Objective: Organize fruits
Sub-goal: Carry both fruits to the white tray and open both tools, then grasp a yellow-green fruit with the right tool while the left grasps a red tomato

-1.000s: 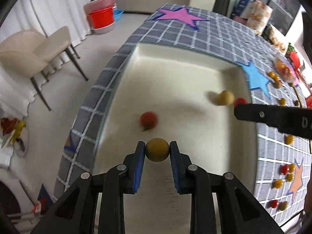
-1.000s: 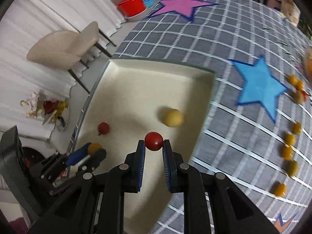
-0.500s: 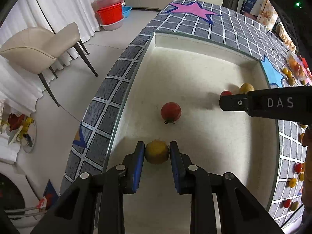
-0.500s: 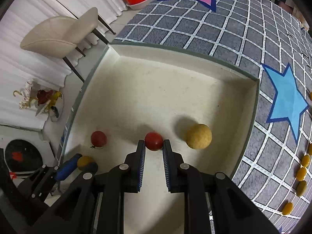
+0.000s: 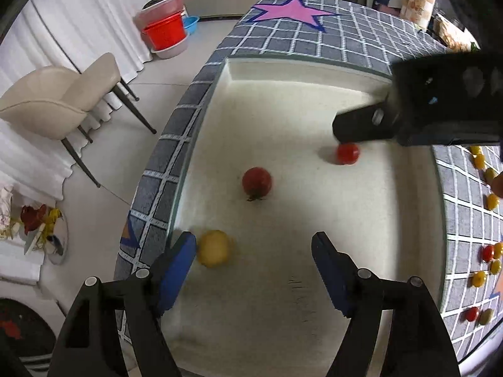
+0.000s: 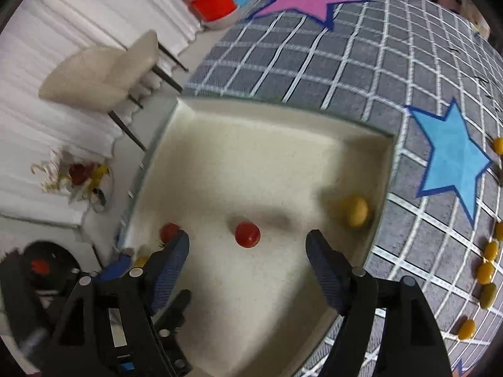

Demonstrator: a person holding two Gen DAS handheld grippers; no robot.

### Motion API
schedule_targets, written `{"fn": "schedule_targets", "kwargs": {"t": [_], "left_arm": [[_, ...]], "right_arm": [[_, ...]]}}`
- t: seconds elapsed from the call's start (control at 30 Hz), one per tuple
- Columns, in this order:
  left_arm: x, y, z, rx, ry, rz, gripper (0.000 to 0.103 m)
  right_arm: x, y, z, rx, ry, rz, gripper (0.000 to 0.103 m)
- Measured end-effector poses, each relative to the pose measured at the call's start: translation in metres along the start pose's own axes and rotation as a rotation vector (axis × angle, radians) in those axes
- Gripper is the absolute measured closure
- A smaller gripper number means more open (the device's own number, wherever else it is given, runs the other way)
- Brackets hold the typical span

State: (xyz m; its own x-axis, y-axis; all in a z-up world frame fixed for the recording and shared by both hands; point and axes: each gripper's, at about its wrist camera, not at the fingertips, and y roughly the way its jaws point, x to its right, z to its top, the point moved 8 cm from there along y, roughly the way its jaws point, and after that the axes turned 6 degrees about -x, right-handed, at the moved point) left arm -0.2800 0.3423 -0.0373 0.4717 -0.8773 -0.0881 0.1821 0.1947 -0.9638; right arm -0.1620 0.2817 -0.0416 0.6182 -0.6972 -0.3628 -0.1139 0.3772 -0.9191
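L gripper [image 5: 254, 245]: jaws are opening, wide apart now, nothing pinched. The yellow fruit [image 5: 213, 247] sits in the gap, just beside the blue pad at 9 o'clock, w/ lots of room to the other pad. It looks blurry. It lies on the tray [image 5: 283, 119] floor, near the tray's 8 o'clock corner. A big red tomato [image 5: 256, 181] lies past the fingers at 12 o'clock, near the middle of the tray.

R gripper [image 6: 248, 245]: jaws are opening too, wide, holding nothing. The small red tomato [image 6: 247, 234] lies on the tray floor right btwn the two pads, touching neither. Another yellow fruit [image 6: 355, 210] lies at 2 o'clock from the fingers, close to the tray wall.

Outside the tray, at 3 o'clock, more little yellow fruits [image 6: 485, 273] lie in a row on the grey checked cloth [image 6: 361, 72], near a blue star [image 6: 456, 157].
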Motion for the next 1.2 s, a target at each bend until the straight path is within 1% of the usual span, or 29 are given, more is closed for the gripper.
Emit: {"fn": "schedule_targets", "kwargs": {"t": [0.1, 0.2, 0.37, 0.5, 0.6, 0.63, 0.73, 0.87, 1.0, 1.17, 1.2], "left_arm": [[0.015, -0.008, 0.006, 0.013, 0.037, -0.010, 0.026], [0.038, -0.023, 0.013, 0.035, 0.092, -0.029, 0.026], [0.086, -0.043, 0.017, 0.061, 0.199, -0.067, 0.026], [0.129, -0.053, 0.011, 0.065, 0.297, -0.112, 0.026], [0.157, -0.054, 0.006, 0.052, 0.358, -0.149, 0.026], [0.169, -0.054, 0.003, 0.049, 0.385, -0.161, 0.026], [0.200, -0.053, -0.007, 0.036, 0.458, -0.199, 0.026], [0.233, -0.051, -0.019, 0.022, 0.551, -0.240, 0.026], [0.257, -0.047, -0.027, 0.014, 0.626, -0.262, 0.026], [0.275, -0.039, -0.033, -0.001, 0.674, -0.274, 0.026], [0.277, -0.037, -0.034, -0.005, 0.679, -0.273, 0.026]], "right_arm": [[0.011, -0.022, -0.002, 0.038, 0.029, 0.011, 0.023], [0.032, -0.046, -0.010, 0.072, 0.088, 0.013, 0.023], [0.084, -0.085, -0.041, 0.114, 0.188, -0.034, 0.023], [0.134, -0.111, -0.087, 0.128, 0.284, -0.097, 0.023], [0.165, -0.126, -0.131, 0.126, 0.352, -0.160, 0.023], [0.169, -0.126, -0.140, 0.123, 0.366, -0.172, 0.023], [0.193, -0.131, -0.183, 0.105, 0.434, -0.206, 0.023], [0.206, -0.124, -0.219, 0.085, 0.476, -0.232, 0.023], [0.203, -0.121, -0.247, 0.089, 0.493, -0.213, 0.023], [0.185, -0.106, -0.265, 0.077, 0.489, -0.174, 0.023], [0.182, -0.103, -0.266, 0.075, 0.494, -0.171, 0.025]]}}
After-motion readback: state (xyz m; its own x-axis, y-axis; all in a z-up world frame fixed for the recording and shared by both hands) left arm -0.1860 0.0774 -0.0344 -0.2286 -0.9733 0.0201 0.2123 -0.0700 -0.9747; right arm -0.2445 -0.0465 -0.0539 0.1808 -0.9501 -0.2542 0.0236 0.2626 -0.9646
